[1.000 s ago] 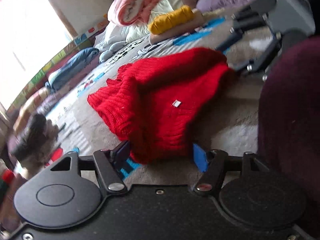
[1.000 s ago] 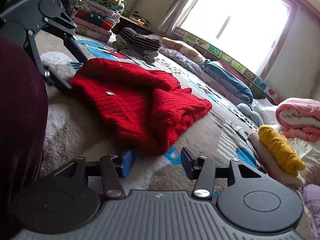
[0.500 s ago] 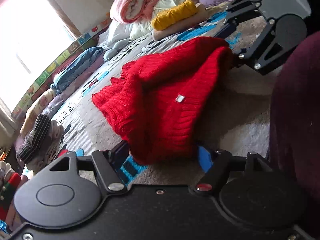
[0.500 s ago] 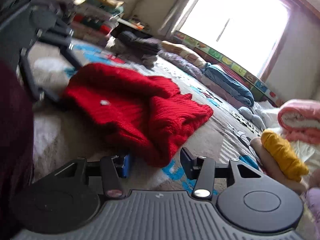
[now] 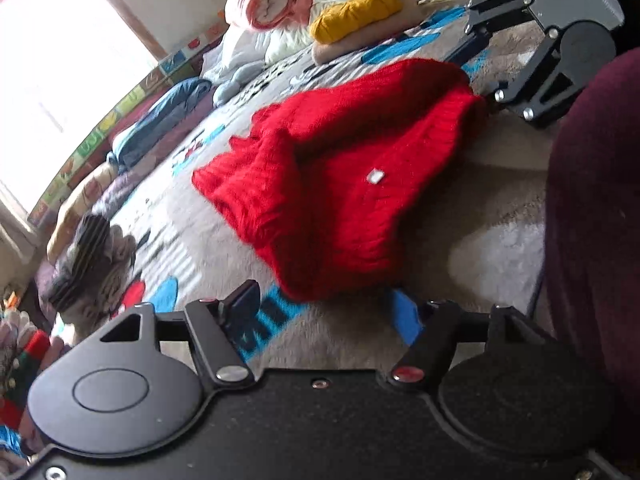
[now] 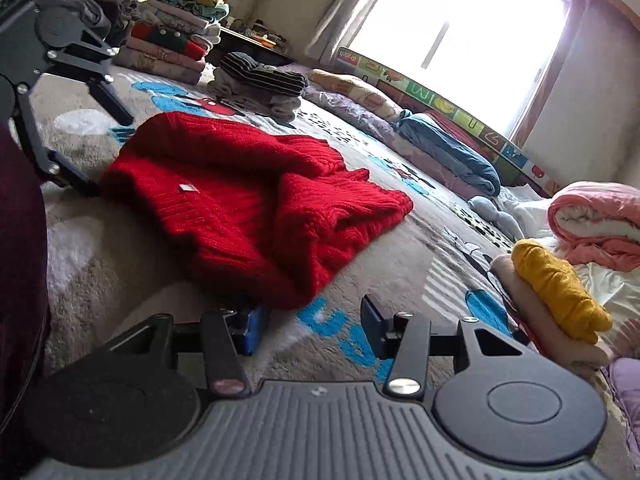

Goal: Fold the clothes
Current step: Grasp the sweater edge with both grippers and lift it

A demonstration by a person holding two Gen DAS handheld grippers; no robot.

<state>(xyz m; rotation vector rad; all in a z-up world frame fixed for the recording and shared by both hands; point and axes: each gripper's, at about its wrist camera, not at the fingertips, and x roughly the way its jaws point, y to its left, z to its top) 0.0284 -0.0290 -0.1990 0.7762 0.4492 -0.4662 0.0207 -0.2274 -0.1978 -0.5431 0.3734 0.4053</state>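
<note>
In the right wrist view, at the upper left of the frame, you already have folded clothes stacked (image 6: 168,46) against the wall, and a striped folded pile (image 6: 260,80) sits just to the right of them. So part of the job looks done.

The red sweater (image 6: 248,208) is the piece in hand. It lies in the middle of the frame on the patterned blanket (image 6: 400,264), partly folded: one knitted section is doubled over the body, but the bundle is loose and uneven, with a small white tag on top. I judge you have at least one more fold to make and some squaring up.

Your left gripper (image 5: 324,312), at the bottom centre of its own view, has its jaws closing, with the near hem of the sweater just ahead of them; the pads do not yet press on the knit. Your right gripper (image 6: 308,328), at the bottom centre of its view, stands parted and empty, the sweater's other near corner just beyond its left finger.

At the right of the frame a yellow knit (image 6: 560,284) lies folded on a beige one. Nothing else waits unfolded that I can make out.
</note>
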